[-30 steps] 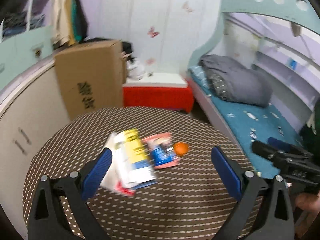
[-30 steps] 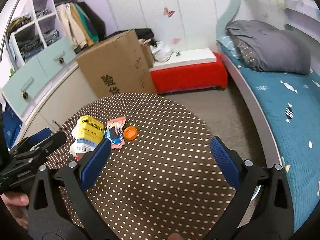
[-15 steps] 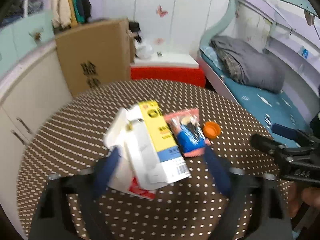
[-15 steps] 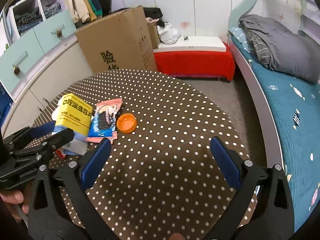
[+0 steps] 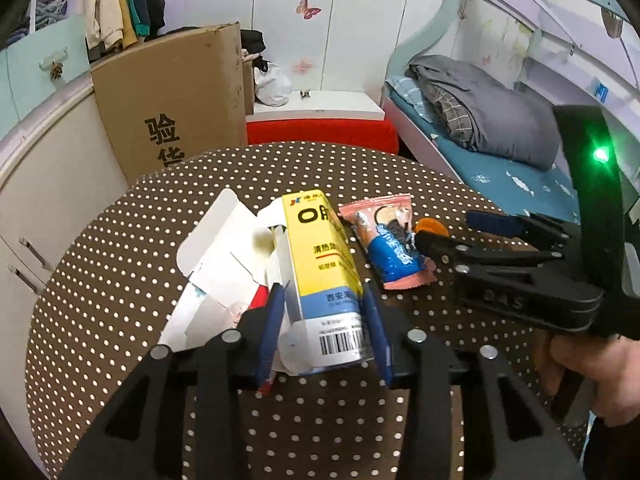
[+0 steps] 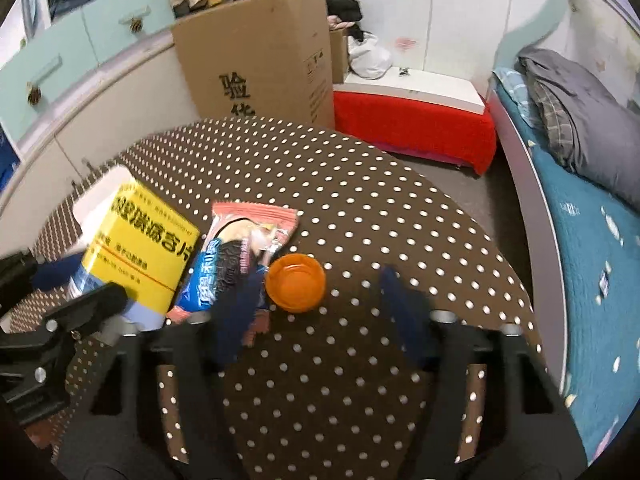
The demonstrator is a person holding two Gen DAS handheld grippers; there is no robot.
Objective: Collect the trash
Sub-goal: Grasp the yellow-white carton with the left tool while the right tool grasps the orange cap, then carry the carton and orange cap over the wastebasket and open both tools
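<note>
the yellow carton point(image 5: 320, 264) looks the likeliest thing to go wrong: it is an opened, empty-looking box with white flaps point(image 5: 224, 248) splayed out on its left, so a hard squeeze could crumple it and let it twist out, and i'd guess the loose flaps may drag on the desk point(image 5: 400, 184) or catch the snack wrapper point(image 5: 390, 240) lying just beside it. the left gripper point(image 5: 322, 320) has its jaws closed in against the carton's two long sides near the barcode end, so it appears to be gripping the carton, which lies flat on the dotted desk.

the right gripper point(image 6: 320, 300) is blurred and its jaws stand apart, holding nothing. the orange cap point(image 6: 295, 282) lies on the desk between them, closer to the left-hand jaw, which overlaps the wrapper's near end. that is the other risk: closing there could pinch the wrapper along with the cap, or nudge the shallow cap so it skids away. no bin is in view.
</note>
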